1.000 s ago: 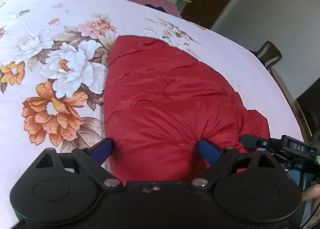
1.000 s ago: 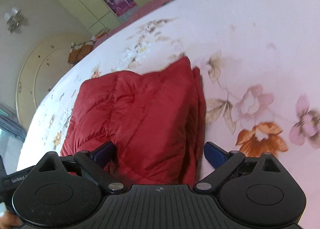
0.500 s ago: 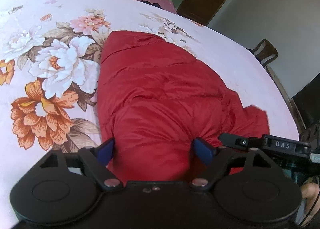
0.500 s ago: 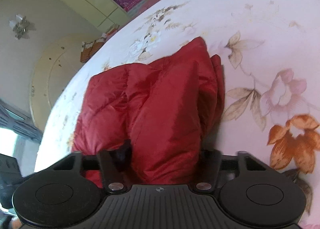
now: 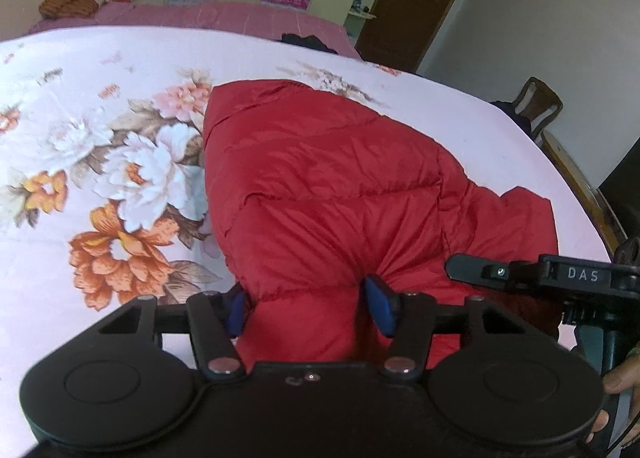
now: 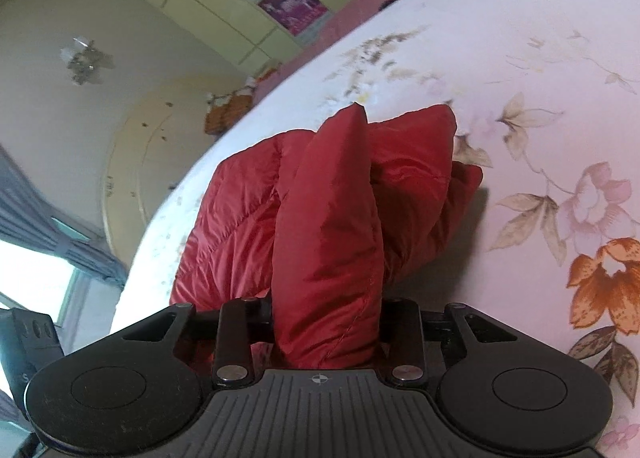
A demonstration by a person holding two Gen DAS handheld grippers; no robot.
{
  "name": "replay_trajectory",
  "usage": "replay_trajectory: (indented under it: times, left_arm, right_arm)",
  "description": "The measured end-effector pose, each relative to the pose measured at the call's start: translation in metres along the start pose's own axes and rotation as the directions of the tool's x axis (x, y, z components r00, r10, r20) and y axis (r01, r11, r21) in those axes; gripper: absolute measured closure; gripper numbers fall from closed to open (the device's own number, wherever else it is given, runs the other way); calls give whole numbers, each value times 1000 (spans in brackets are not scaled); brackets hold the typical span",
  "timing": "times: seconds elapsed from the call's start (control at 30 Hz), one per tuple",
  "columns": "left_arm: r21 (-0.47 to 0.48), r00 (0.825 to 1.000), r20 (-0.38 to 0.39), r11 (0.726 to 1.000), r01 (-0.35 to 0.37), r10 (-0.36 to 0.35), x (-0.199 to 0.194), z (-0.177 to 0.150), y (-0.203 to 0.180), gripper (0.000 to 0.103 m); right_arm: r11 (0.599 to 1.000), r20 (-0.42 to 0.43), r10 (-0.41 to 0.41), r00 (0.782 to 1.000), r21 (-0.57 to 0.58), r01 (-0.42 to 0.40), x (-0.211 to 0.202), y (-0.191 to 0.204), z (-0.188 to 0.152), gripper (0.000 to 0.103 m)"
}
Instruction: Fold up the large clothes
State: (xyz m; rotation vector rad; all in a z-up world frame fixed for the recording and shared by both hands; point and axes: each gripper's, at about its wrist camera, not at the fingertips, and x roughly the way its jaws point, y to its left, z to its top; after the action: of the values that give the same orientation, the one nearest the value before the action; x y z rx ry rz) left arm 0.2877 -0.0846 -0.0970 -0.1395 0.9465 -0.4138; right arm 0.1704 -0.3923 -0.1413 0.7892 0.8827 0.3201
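Red puffy quilted jacket (image 5: 328, 186) bunched, pinched by both grippers' fingers (image 5: 382, 302) on floral sheet (image 5: 100, 146)

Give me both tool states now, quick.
Left tool: closed on the near edge of the puffy red quilted jacket.
Right tool: closed on a raised fold of the same jacket.

Left gripper (image 5: 308, 308): open a second ago, now closed on the red jacket (image 5: 340, 194) hem.
Right gripper (image 6: 326, 326): likewise closed on the jacket (image 6: 332, 218).
Jacket: near edge now lifted, bunched.
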Motion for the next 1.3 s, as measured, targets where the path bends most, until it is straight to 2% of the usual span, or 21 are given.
replay_trajectory:
  times: [0.27, 0.5, 0.77, 0.9, 1.07, 1.3]
  left_arm:
    - [-17, 998, 43, 999, -46, 47, -42, 5, 22, 48]
    - [-41, 994, 83, 997, -64, 68, -78, 14, 87, 48]
    - [-50, 997, 79, 999, -17, 21, -104, 36, 216, 48]
    - [-52, 997, 70, 998, -25, 29, -115, 54, 280, 48]
    - [-40, 996, 65, 998, -54, 57, -118, 74, 335, 48]
    - [-61, 992, 63, 993, -104, 108, -100, 88, 387, 48]
  right_arm:
    - [997, -12, 72, 997, 20, -71, 14, 38, -5, 69]
    - [996, -21, 91, 996, 6, -91, 55, 93, -16, 69]
    - [998, -3, 60, 998, 33, -60, 139, 181, -48, 69]
    - [998, -10, 52, 999, 35, -51, 191, 226, -60, 69]
    - [998, -25, 53, 998, 33, -52, 254, 266, -65, 69]
    - [998, -65, 63, 996, 34, -61, 329, 281, -61, 69]
